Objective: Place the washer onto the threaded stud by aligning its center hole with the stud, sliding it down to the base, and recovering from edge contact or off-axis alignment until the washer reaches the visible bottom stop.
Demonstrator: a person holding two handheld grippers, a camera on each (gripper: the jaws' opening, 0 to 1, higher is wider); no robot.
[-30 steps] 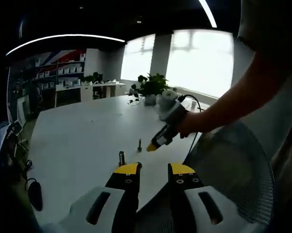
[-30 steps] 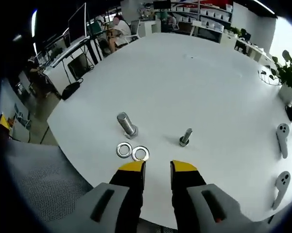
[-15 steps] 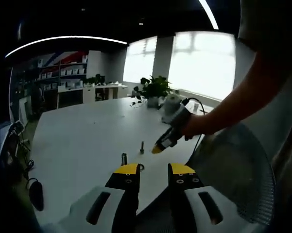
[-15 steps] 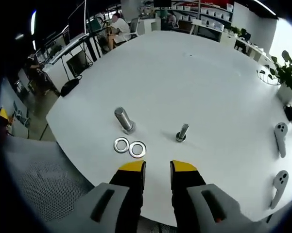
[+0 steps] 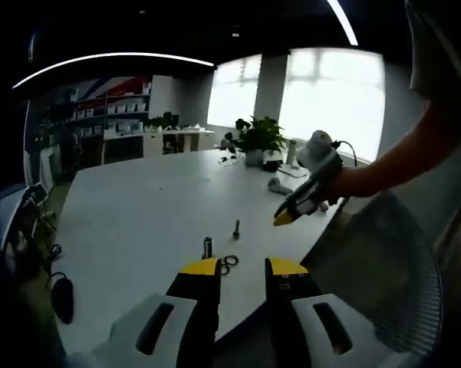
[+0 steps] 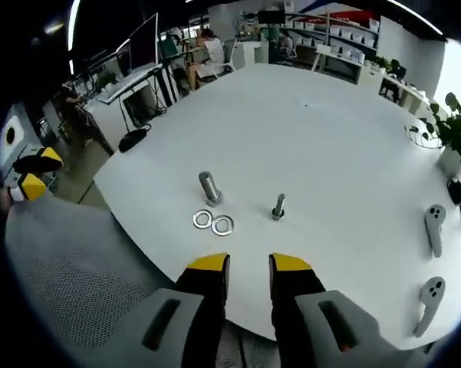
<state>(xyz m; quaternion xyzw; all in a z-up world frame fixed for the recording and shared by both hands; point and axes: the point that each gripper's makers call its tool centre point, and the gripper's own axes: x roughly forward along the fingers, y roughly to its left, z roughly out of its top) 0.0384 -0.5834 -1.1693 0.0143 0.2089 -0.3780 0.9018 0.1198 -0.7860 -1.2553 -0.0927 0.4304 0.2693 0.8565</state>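
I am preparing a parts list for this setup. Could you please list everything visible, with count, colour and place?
washers: two, silver, flat on the table, side by side near the edge
thick bolt: one, silver, upright, just beyond the washers
thin stud: one, grey, upright, right of the washers
table: one, white, large
controllers: two, grey, at the table's right side
plant: one, green, far table end
mesh chair: one, grey, by the table edge
left hand-held gripper: yellow-tipped, empty, jaws apart
right hand-held gripper: yellow-tipped, empty, jaws apart
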